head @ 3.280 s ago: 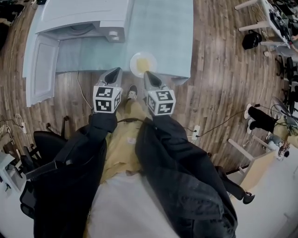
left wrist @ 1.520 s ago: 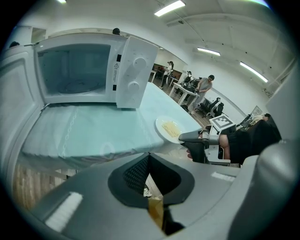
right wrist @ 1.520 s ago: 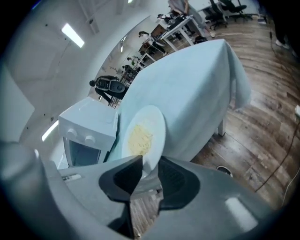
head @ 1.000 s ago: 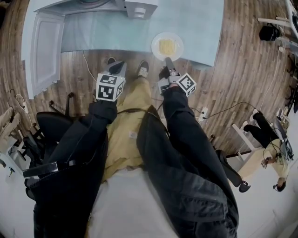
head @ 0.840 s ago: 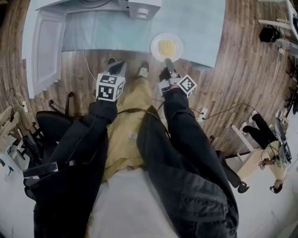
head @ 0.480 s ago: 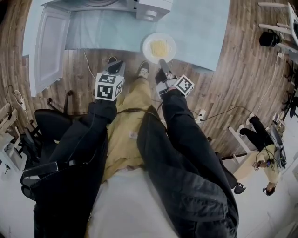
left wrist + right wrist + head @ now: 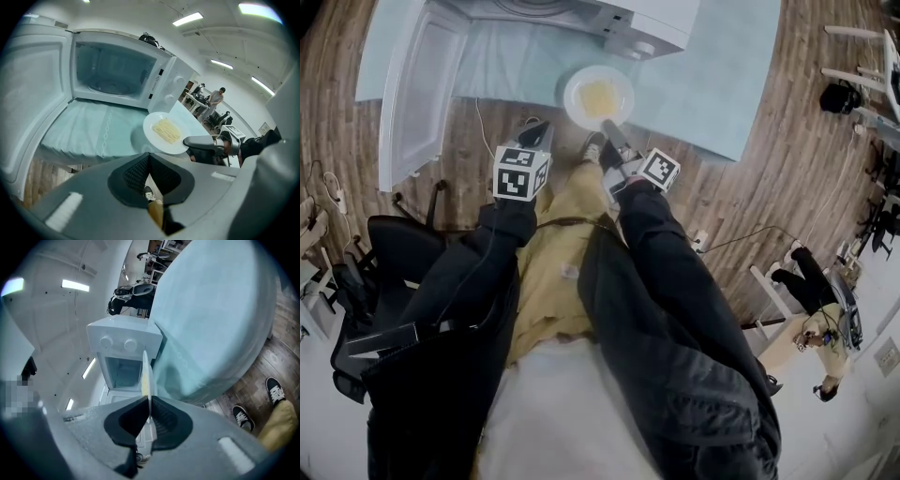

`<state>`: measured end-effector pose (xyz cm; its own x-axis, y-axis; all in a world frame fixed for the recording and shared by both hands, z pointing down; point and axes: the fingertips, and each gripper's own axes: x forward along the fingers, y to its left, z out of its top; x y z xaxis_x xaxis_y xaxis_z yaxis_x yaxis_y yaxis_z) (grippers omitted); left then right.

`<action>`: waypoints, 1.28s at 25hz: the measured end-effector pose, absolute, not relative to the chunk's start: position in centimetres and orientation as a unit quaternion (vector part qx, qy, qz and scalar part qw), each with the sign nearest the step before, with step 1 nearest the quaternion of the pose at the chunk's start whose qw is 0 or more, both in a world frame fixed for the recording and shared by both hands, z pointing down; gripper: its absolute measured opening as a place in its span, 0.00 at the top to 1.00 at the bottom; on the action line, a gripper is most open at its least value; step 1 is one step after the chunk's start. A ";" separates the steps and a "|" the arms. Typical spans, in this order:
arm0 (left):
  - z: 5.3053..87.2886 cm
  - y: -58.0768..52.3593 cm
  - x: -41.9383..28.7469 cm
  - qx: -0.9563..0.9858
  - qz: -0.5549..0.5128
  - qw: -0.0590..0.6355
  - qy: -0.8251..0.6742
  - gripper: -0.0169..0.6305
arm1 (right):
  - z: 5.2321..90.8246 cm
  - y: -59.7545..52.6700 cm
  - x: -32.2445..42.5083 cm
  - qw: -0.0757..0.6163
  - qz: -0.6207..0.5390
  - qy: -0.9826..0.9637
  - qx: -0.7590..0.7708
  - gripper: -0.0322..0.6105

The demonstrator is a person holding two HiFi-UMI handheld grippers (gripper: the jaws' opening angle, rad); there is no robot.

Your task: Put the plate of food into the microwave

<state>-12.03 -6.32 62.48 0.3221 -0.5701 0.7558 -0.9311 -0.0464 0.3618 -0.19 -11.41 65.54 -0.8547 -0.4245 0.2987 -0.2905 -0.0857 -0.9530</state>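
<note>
head view
plate of noodles [image 7: 598, 97]: over the near edge of the table [image 7: 722, 75], just near the open microwave [image 7: 619, 19]
right gripper [image 7: 614, 138]: clamped on the plate's near rim
left gripper [image 7: 534, 136]: left of the plate, apart from it, above the floor [image 7: 459, 159]

left gripper view
left gripper: pads pressed together, nothing between them
microwave: door [image 7: 33, 93] swung wide to the left
plate of noodles: right of the cavity mouth, above the teal cloth [image 7: 93, 131]

right gripper view
right gripper: pads pinch the plate's rim; plate seen edge-on
microwave: far, behind the plate
</note>
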 end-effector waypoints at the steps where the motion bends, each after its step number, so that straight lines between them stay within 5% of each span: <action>1: 62.4 -6.4 -12.6 0.691 0.210 0.427 -0.544 0.98 | 65.4 -11.5 -1.1 0.047 -0.687 0.676 -0.262 0.94; 32: 63.1 -13.1 -25.5 0.666 0.157 0.437 -0.583 0.98 | 63.3 -22.6 -21.5 0.099 -0.696 0.668 -0.244 0.94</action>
<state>-25.53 -13.13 63.10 0.2701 -0.6399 0.7194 -0.9147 0.0627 0.3993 -21.45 -22.55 63.27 -0.8609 -0.4643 0.2079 -0.1892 -0.0870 -0.9781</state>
